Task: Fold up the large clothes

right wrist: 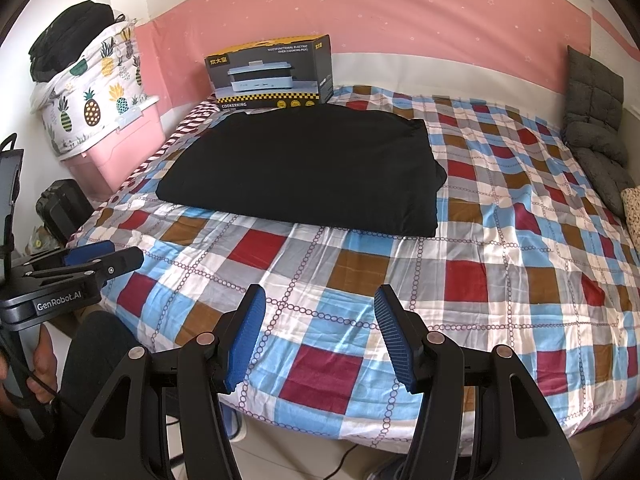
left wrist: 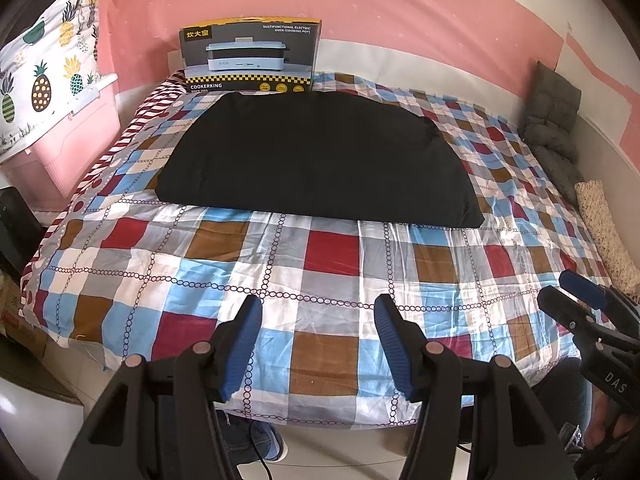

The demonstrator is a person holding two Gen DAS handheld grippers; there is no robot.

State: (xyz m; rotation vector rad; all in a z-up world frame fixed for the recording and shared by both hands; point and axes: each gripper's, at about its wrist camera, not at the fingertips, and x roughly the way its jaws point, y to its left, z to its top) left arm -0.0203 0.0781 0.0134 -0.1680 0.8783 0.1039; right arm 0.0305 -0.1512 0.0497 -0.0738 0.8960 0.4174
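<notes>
Holding both tools back off the near edge of the bed (left wrist: pixel 120 320), I'm keeping clear of the garment (left wrist: pixel 320 160). Left gripper (left wrist: pixel 318 344) is spread wide, gripping nothing; right gripper (right wrist: pixel 318 338) likewise. The garment is lying mid-bed toward the far side, already a flat rectangle, touching the box (left wrist: pixel 250 54) behind. Judging: fold nearly finished.

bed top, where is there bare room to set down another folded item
Free: the checked bedsheet between the folded black garment and the near edge, and right of the garment up to the grey quilted cushion. Crowded: the head end, around the cardboard cooker box.
</notes>
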